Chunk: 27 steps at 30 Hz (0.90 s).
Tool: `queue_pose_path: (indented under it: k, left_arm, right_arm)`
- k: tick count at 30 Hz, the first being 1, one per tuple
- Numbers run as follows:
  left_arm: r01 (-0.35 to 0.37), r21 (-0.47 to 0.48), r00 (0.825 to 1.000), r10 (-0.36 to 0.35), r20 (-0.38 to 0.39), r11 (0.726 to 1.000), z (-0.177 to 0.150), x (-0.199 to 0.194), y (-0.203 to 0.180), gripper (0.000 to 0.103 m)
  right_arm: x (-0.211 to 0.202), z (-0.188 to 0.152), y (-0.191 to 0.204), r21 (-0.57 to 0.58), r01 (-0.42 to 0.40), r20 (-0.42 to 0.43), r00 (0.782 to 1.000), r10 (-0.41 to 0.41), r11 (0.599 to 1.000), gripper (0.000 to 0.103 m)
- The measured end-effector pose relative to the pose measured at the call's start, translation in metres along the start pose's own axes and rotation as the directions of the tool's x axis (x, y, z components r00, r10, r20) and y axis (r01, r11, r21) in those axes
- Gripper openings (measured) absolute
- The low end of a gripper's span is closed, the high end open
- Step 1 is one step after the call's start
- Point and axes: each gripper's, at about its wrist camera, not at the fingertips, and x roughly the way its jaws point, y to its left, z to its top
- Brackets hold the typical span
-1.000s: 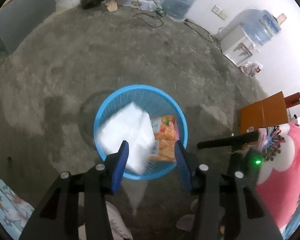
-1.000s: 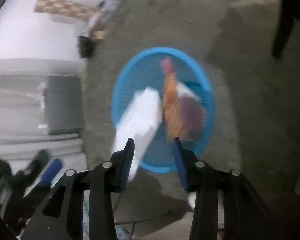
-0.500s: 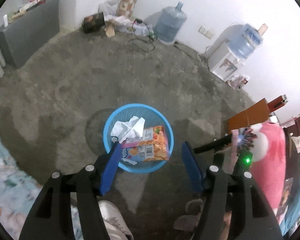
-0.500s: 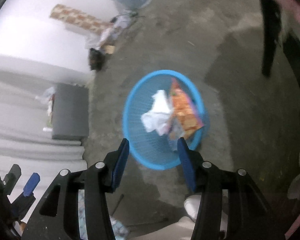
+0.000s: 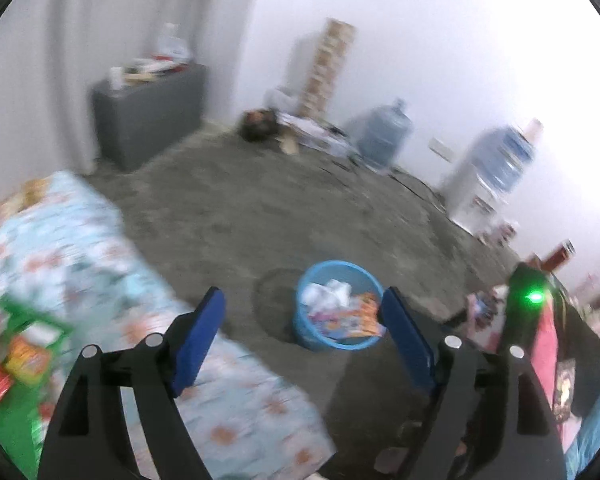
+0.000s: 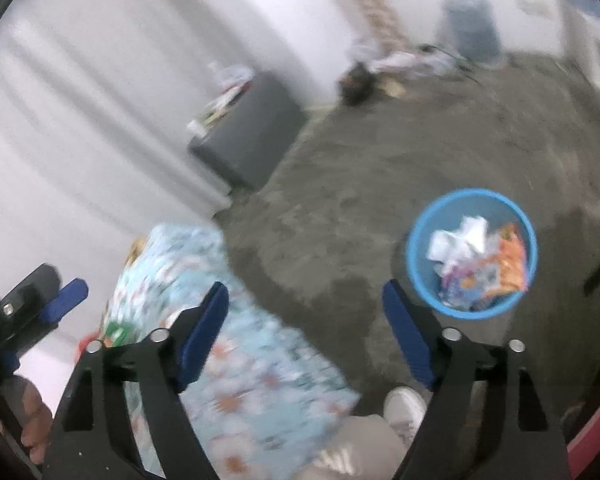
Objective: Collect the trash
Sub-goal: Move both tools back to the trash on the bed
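Note:
A blue plastic basket (image 5: 312,336) stands on the grey floor and holds crumpled white tissue (image 5: 326,290) and an orange snack packet (image 5: 366,312). It also shows in the right wrist view (image 6: 414,256), with the tissue (image 6: 458,236) and the packet (image 6: 510,260) inside. My left gripper (image 5: 302,338) is open and empty, high above the floor, with the basket seen between its fingers. My right gripper (image 6: 306,334) is open and empty, to the left of the basket. Green and red wrappers (image 5: 16,356) lie on a floral-covered surface (image 5: 80,264) at the left.
The floral-covered surface also shows in the right wrist view (image 6: 236,344). A grey cabinet (image 5: 148,112) stands by the wall. Water jugs (image 5: 386,136) and a dispenser (image 5: 496,176) line the far wall. The person's shoe (image 6: 404,404) is near the floor below.
The white tissue dropped from the grippers into the basket. Both grippers opened wider, rose and swung away leftward, so the basket looks smaller and the floral surface came into view.

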Motion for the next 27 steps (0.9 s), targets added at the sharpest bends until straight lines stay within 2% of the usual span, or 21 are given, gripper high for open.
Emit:
queue_pose_path:
  k: [4,6,9,11,15,18,23,25,27]
  left_arm:
    - [-0.119,-0.099,0.991,0.124,0.046,0.988,-0.012,-0.046,0.044,0.080]
    - [-0.172,-0.157,0.981,0.183,0.063,0.973,-0.018,-0.070,0.067,0.080]
    - [-0.253,-0.240,0.956,0.280,0.084,0.937,-0.030,-0.103,0.098,0.081]
    - [-0.291,-0.287,0.941,0.327,0.084,0.913,-0.039,-0.117,0.113,0.081]
    - [-0.310,-0.372,0.930,0.361,0.075,0.875,-0.057,-0.135,0.136,0.081]
    - [-0.329,-0.405,0.920,0.386,0.065,0.853,-0.065,-0.141,0.147,0.081]
    - [-0.326,-0.422,0.915,0.395,0.085,0.846,-0.073,-0.147,0.156,0.081]
    - [-0.329,-0.425,0.908,0.407,0.104,0.843,-0.076,-0.153,0.160,0.081]
    - [-0.335,-0.429,0.900,0.419,0.118,0.839,-0.079,-0.159,0.164,0.081]
  right_arm:
    - [0.000,-0.016,0.061,-0.154,-0.060,-0.039,0.998,0.055,0.986,0.087]
    - [0.004,-0.027,0.086,-0.212,-0.078,-0.056,0.996,0.068,0.974,0.091]
    - [0.008,-0.040,0.115,-0.274,-0.103,-0.090,0.993,0.081,0.956,0.095]
    - [0.009,-0.046,0.131,-0.320,-0.066,-0.095,0.995,0.037,0.945,0.095]
    - [0.009,-0.056,0.147,-0.368,-0.014,-0.078,0.997,-0.015,0.930,0.095]
    - [0.010,-0.063,0.161,-0.427,0.041,-0.050,0.996,-0.069,0.903,0.095]
    - [0.013,-0.072,0.171,-0.520,0.103,-0.012,0.992,-0.127,0.848,0.095]
    - [0.016,-0.070,0.170,-0.535,0.133,-0.002,0.987,-0.159,0.835,0.095]
    - [0.018,-0.064,0.167,-0.525,0.136,0.006,0.988,-0.157,0.840,0.095]
